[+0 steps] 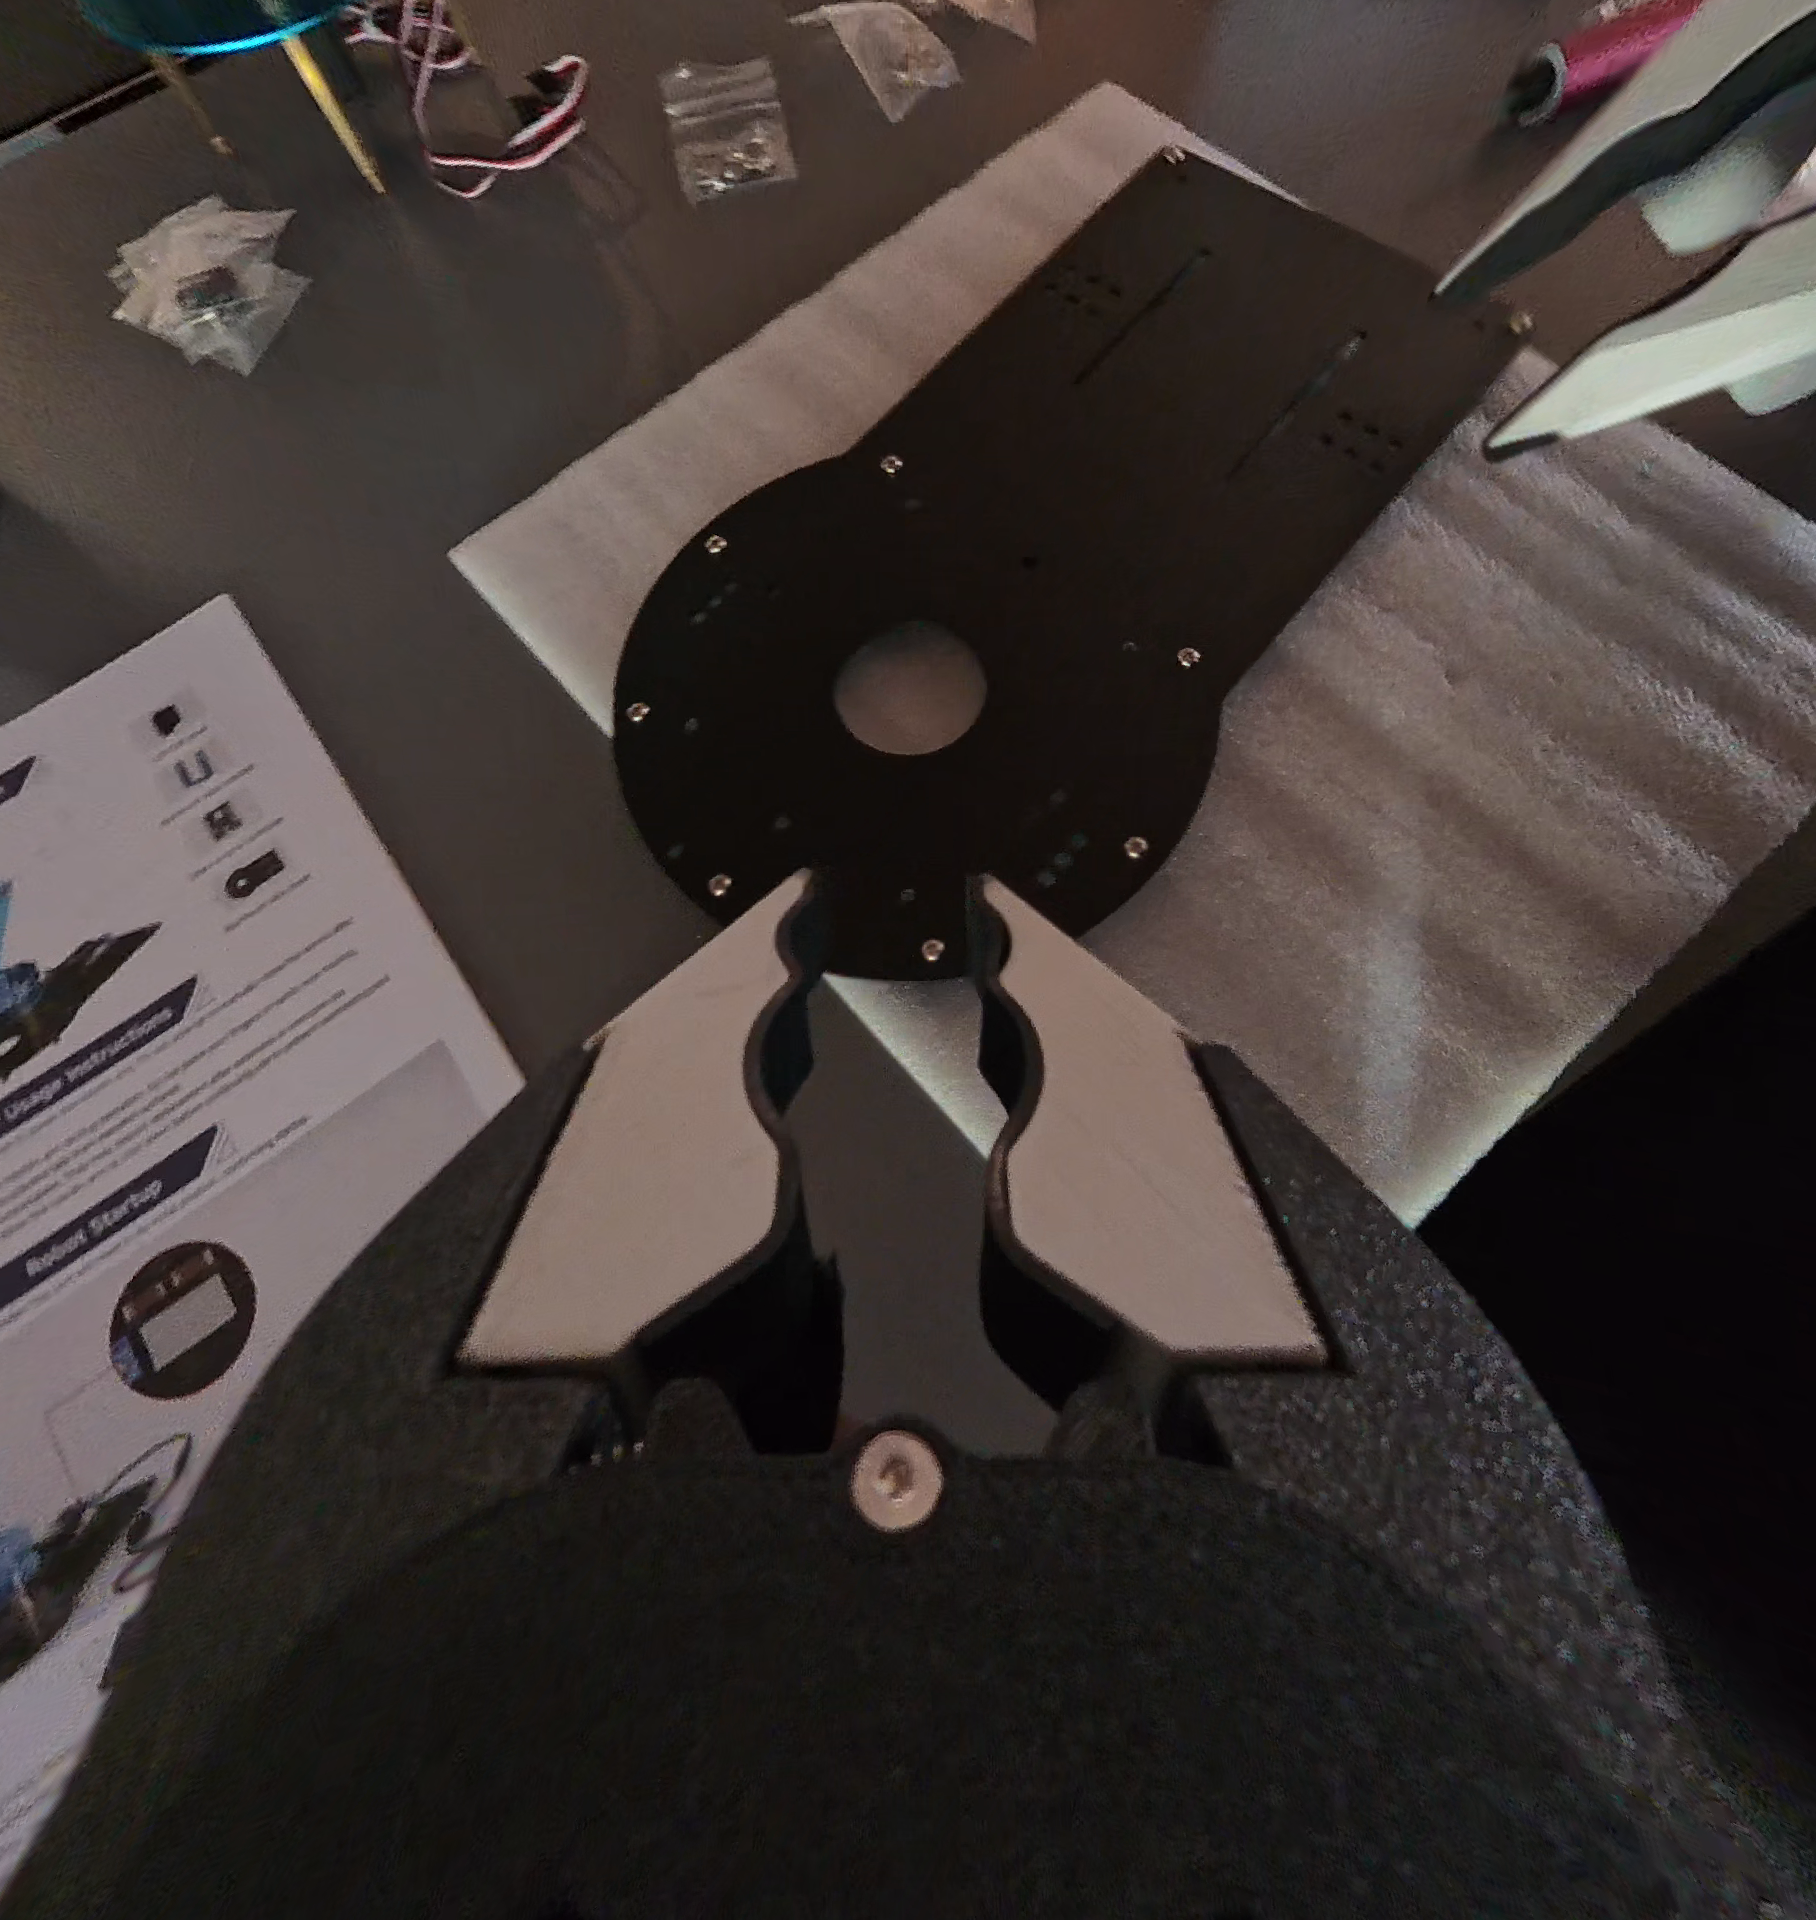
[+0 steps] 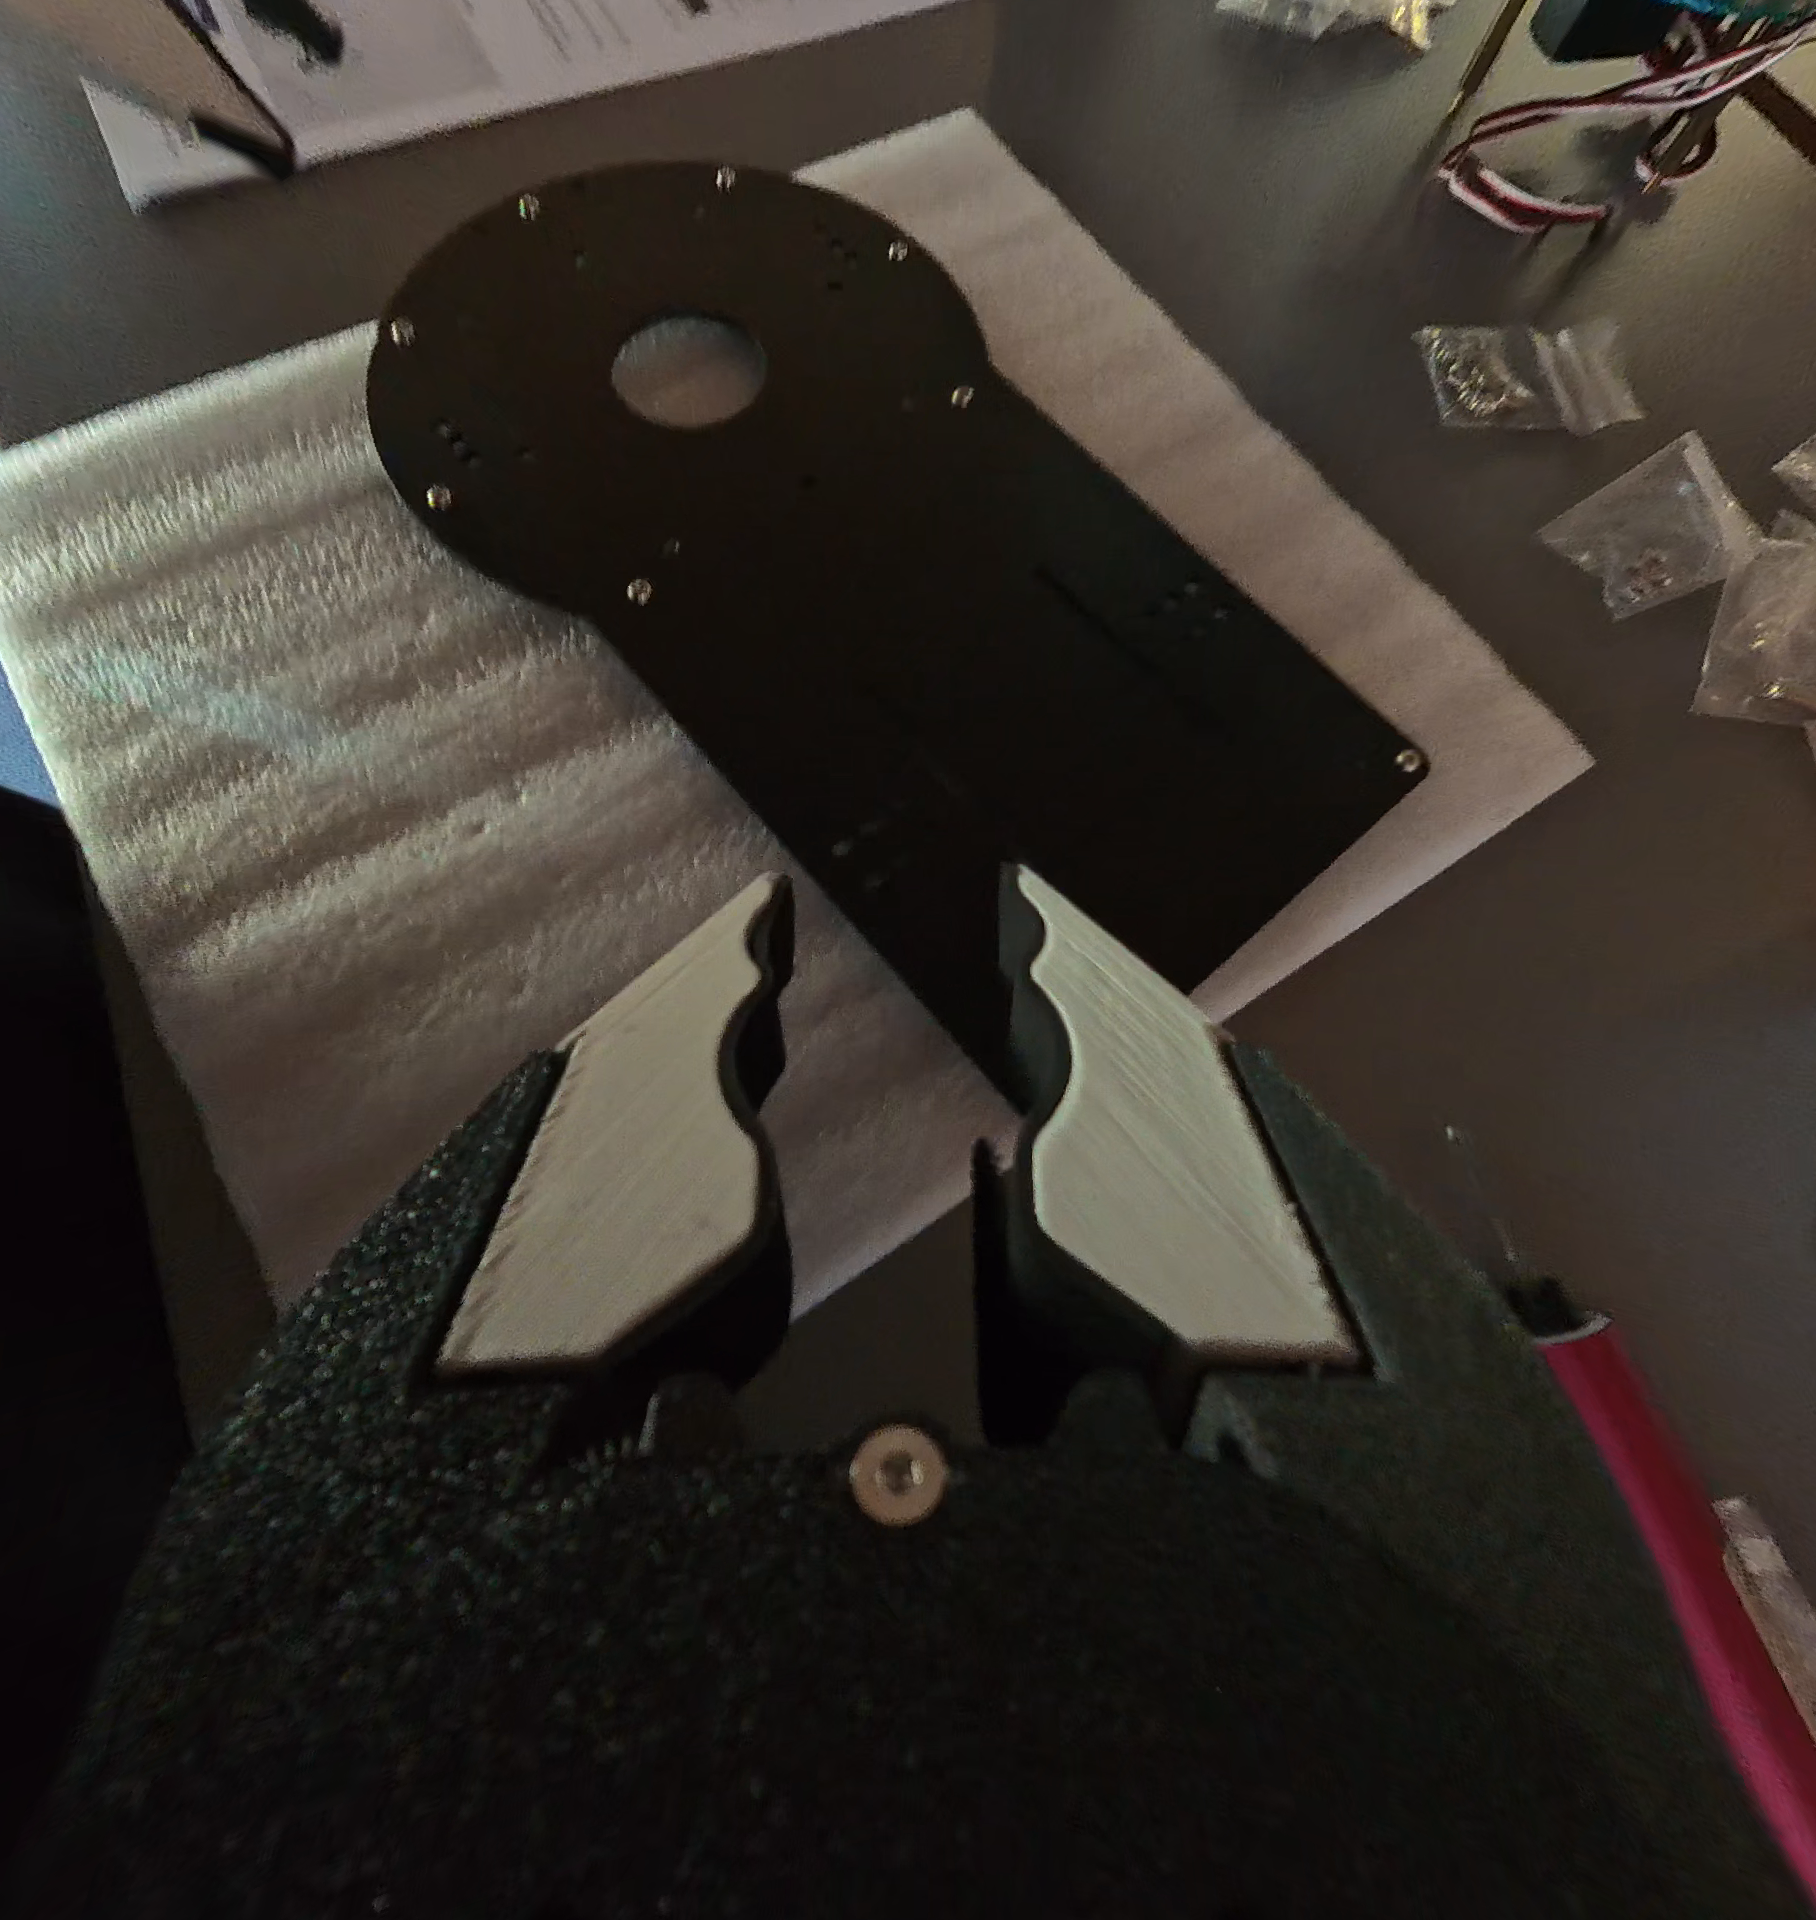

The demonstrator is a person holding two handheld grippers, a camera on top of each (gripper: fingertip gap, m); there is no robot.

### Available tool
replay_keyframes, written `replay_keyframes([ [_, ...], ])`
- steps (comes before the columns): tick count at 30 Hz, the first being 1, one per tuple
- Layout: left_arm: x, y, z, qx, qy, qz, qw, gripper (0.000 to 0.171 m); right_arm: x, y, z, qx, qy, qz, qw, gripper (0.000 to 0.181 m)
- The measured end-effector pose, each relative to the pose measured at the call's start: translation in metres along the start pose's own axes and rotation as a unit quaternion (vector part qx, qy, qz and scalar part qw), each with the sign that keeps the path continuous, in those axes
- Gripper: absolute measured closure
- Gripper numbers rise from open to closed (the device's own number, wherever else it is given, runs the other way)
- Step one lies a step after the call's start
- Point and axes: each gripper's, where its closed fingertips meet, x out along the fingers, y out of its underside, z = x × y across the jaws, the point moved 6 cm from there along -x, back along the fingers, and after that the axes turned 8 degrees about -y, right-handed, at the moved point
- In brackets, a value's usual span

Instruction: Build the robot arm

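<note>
The left hand-held gripper (image 1: 893,904) hangs with its two pale fingers parted, nothing between them, the tips over the round end of a flat black metal plate (image 1: 987,623) that has a large round hole and small silver studs around its rim. The right hand-held gripper (image 2: 893,894) is likewise parted and holds nothing, its tips over the straight, slotted end of the same plate; whether either tip touches the metal cannot be told. The plate lies flat on a white foam sheet (image 2: 312,727) spread on the grey counter (image 2: 1506,935), and it is thin, so any grip on it would, as a judgement, go best from the edge with one finger slid under the rim, the soft foam giving way a little to let it in. With a gripper at each end, both would need to move level together, or the plate could tilt and slip. A printed white instruction sheet (image 1: 156,987) lies near the left gripper, clear of the foam. Small clear plastic bags of hardware (image 2: 1527,379) and a red-and-white striped cable (image 2: 1517,197) lie well apart beyond the plate, and a magenta-handled tool (image 2: 1662,1558) lies by the right gripper.
</note>
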Motion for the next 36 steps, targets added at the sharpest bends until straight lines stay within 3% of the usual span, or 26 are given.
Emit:
replay_keyframes([
  [5, -0.004, -0.006, 0.012, -0.088, -0.006, -0.046, 0.995, 0.145, -0.001, -0.032, -0.013, 0.049, -0.007, -0.073, 0.996, 0.142],
  [9, -0.007, -0.023, 0.024, -0.139, 0.021, -0.102, 0.985, 0.142, -0.002, -0.076, -0.027, 0.077, -0.025, -0.157, 0.984, 0.143],
  [13, -0.012, -0.032, 0.048, -0.122, 0.010, -0.125, 0.985, 0.138, -0.005, -0.116, -0.037, 0.078, -0.042, -0.204, 0.975, 0.143],
  [17, -0.022, -0.026, 0.069, -0.094, -0.011, -0.142, 0.985, 0.138, -0.004, -0.136, -0.031, 0.078, -0.035, -0.223, 0.971, 0.144],
  [20, -0.029, -0.013, 0.077, -0.124, 0.008, -0.144, 0.982, 0.138, 0.003, -0.136, -0.017, 0.114, -0.047, -0.236, 0.964, 0.148],
  [24, -0.033, 0.007, 0.076, -0.173, 0.059, -0.131, 0.974, 0.138, 0.030, -0.119, 0.010, 0.152, -0.044, -0.203, 0.966, 0.152],
  [30, -0.034, 0.028, 0.073, -0.156, 0.075, -0.115, 0.978, 0.140, 0.052, -0.110, 0.042, 0.188, -0.045, -0.206, 0.959, 0.154],
  [36, -0.028, 0.022, 0.079, -0.120, 0.084, -0.105, 0.984, 0.140, 0.039, -0.102, 0.040, 0.178, -0.007, -0.181, 0.967, 0.154],
])
